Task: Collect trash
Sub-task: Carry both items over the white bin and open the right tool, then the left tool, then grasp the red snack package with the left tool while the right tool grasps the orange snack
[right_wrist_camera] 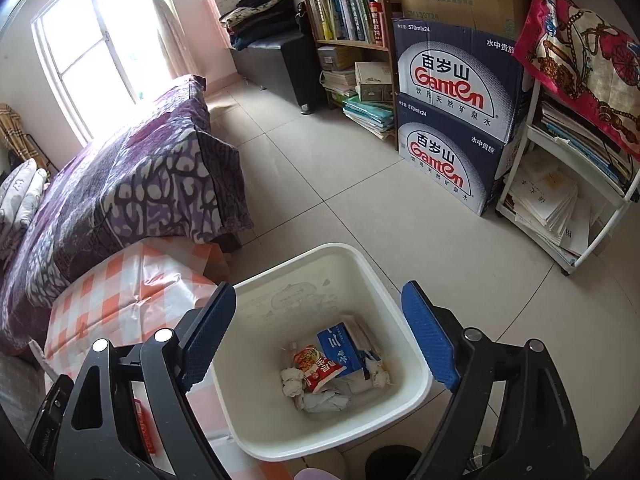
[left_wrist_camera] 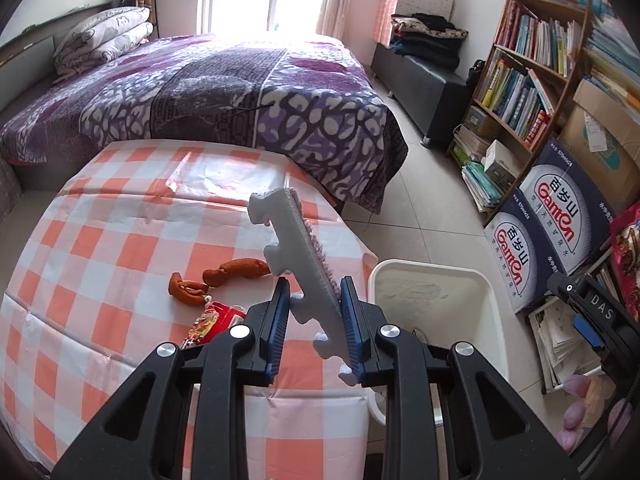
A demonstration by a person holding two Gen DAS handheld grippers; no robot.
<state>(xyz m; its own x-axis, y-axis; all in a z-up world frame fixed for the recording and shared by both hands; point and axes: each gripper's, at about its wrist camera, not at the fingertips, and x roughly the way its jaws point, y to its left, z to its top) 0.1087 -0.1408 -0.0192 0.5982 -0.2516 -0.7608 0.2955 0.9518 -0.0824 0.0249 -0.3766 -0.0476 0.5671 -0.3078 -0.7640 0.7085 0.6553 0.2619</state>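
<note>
Gripping grey foam strip [left_wrist_camera: 298, 258], left tool [left_wrist_camera: 314, 300]; only right view shows binned trash [right_wrist_camera: 334, 368]

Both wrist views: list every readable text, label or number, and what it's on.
"Ganten", "百岁山", "570mlx24", "水中贵族": upper water carton, repeated on lower water carton.
"DAS": black body of the right gripper, seen from the left wrist.
Blue carton and red wrapper in the white bin: print unreadable.
Book spines: too small.

Bin [left_wrist_camera: 494, 300] right of table [left_wrist_camera: 100, 264]
</note>
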